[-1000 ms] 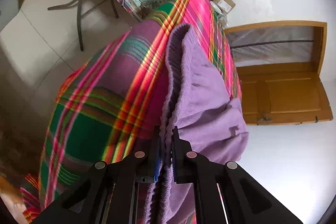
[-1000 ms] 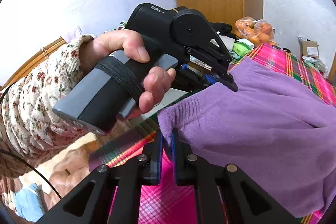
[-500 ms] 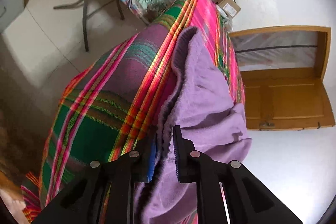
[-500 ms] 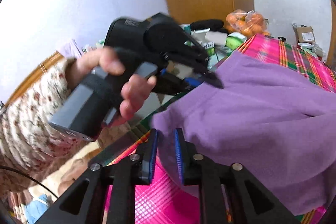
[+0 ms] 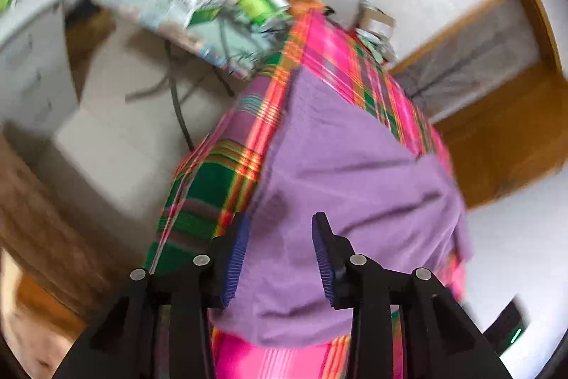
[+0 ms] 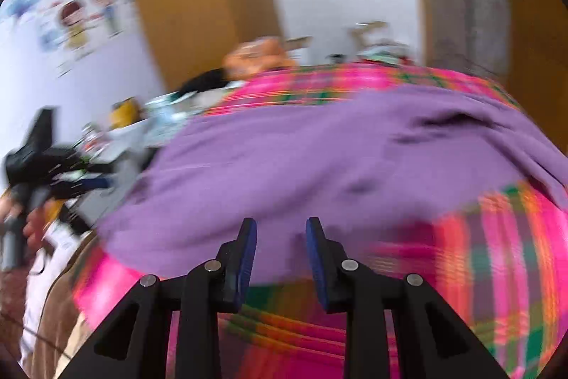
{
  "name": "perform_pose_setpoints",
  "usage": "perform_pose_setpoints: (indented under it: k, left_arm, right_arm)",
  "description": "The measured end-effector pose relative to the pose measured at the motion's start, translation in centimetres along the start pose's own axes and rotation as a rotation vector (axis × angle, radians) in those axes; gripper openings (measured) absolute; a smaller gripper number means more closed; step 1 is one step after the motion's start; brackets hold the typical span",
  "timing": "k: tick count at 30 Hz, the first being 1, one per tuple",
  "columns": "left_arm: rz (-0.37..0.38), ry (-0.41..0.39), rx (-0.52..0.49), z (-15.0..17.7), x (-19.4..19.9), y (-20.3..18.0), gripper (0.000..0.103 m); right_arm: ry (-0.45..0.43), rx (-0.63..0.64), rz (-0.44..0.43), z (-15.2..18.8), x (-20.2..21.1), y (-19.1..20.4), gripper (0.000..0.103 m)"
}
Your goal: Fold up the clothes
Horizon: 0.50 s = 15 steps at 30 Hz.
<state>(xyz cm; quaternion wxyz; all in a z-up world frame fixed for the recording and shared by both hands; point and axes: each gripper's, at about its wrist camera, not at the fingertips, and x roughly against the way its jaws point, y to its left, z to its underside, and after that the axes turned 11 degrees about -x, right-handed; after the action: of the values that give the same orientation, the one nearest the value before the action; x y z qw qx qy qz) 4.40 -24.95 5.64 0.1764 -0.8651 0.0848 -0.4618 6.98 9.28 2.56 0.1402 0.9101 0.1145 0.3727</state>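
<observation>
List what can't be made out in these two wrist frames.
- Folded purple fleece garment: type unclear in either view; the fold hides its shape.
- Cluttered side table, left wrist view: items smeared by motion blur.
- Left gripper, right wrist view: blurred, jaws unreadable there.
- Pink-and-green plaid cloth: near part hidden by right gripper.

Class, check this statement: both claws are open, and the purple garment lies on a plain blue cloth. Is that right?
Not quite. Both the left claw and the right claw are open, having just been opening, with nothing pinched. But the purple garment lies on a pink, green and orange plaid cloth, not plain blue, as the right wrist view shows.
</observation>
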Motion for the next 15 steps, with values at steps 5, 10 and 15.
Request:
perform_pose_setpoints:
  k: [5,10,15]
  left_arm:
    - [-0.014,0.057,-0.223,2.7,-1.7,-6.1,0.038]
    - [0.022,0.09,-0.414,5.2,-4.8,-12.1,0.038]
    - [0.03,0.087,-0.535,6.8,-7.2,-16.1,0.038]
  right_arm:
    - [-0.051,-0.08,0.145,-1.1,2.5,-7.2,0.029]
    - [-0.098,-0.116,0.232,-2.3,6.5,-12.1,0.029]
    - [-0.078,-0.14,0.259,-2.3,7.0,-14.3,0.032]
